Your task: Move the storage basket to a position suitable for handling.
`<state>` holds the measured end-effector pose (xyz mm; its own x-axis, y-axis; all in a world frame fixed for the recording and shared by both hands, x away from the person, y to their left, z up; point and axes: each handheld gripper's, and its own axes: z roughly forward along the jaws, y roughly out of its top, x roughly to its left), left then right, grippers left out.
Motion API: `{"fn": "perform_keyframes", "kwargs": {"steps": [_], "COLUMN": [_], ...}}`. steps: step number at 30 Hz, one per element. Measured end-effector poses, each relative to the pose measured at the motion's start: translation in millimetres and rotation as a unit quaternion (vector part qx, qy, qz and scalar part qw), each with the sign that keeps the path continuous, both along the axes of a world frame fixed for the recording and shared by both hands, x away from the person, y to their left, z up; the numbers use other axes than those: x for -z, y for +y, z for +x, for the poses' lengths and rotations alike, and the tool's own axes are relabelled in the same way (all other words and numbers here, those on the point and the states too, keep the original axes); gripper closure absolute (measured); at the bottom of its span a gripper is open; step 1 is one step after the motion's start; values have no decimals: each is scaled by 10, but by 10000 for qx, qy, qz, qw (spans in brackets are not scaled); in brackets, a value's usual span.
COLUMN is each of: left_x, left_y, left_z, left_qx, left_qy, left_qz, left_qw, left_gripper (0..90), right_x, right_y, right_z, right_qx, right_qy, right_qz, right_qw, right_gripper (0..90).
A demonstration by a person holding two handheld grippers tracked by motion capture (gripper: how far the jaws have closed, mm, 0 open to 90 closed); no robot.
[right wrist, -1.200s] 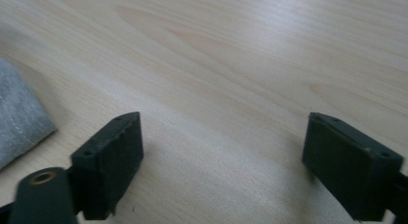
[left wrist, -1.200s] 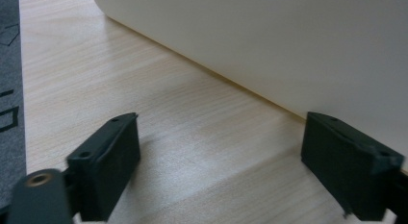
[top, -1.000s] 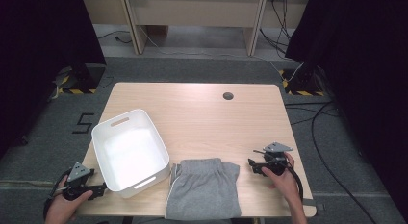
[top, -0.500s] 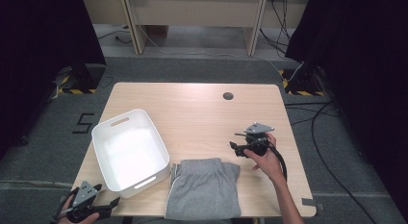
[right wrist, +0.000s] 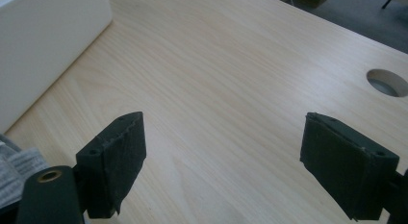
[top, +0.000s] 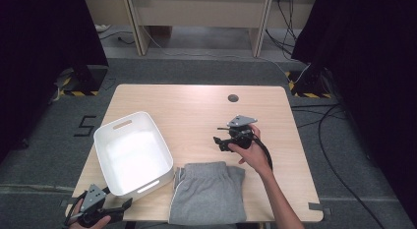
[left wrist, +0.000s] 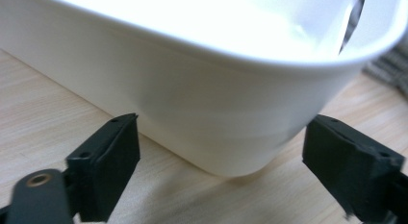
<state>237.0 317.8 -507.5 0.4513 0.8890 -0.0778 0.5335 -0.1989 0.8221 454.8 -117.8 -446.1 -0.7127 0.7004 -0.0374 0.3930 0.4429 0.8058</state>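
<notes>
A white "5" is painted on the floor beside the table

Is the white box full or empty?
Empty. The white box shows just its bare white inside in the high view; the grey shorts lie beside it.

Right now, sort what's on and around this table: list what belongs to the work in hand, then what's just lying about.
In the job:
- white bin, its corner between the open left gripper
- folded grey shorts beside the bin
- right gripper, open, nothing between its jaws

Lying about:
- cable hole in the table
- cables on the floor
</notes>
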Motion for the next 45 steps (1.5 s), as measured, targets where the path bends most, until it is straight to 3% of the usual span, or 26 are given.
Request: {"fn": "perform_keyframes", "kwargs": {"steps": [4,11,15,19,20,25,36,39,41,45], "left_x": [-27,-41,-62,-75,-72,-55,-57,-57,-61,-62], "left_y": [18,116,144,145,144,135,132,144,145,142], "left_z": [40,131,157,180,180,177,201,211,226,252], "left_qx": [-249,-421,-377,-356,-359,-381,-297,-275,-268,-239], "left_qy": [-49,-83,-108,-149,-161,-174,-174,-162,-159,-153], "left_qz": [122,6,-84,-104,-123,-161,-144,-142,-114,-74], "left_qw": [9996,9991,9992,9992,9992,9990,9993,9994,9994,9996], "left_gripper": [76,142,142,143,143,149,143,141,141,140], "right_x": [-29,-125,-192,-263,-263,-166,-177,-145,-97,-56], "right_y": [139,373,532,841,841,1218,1559,1665,1749,1793], "right_z": [38,132,185,267,267,302,292,257,253,277], "right_qx": [-140,-331,-471,-739,-739,-1113,-1424,-1567,-1593,-1583], "right_qy": [-18,-54,-83,-17,-17,144,188,193,117,146], "right_qz": [-42,-10,-13,115,115,208,318,190,-79,-202], "right_qw": [9999,9994,9989,9972,9972,9935,9891,9873,9871,9871], "right_gripper": [170,176,178,180,180,187,186,187,189,190]}}
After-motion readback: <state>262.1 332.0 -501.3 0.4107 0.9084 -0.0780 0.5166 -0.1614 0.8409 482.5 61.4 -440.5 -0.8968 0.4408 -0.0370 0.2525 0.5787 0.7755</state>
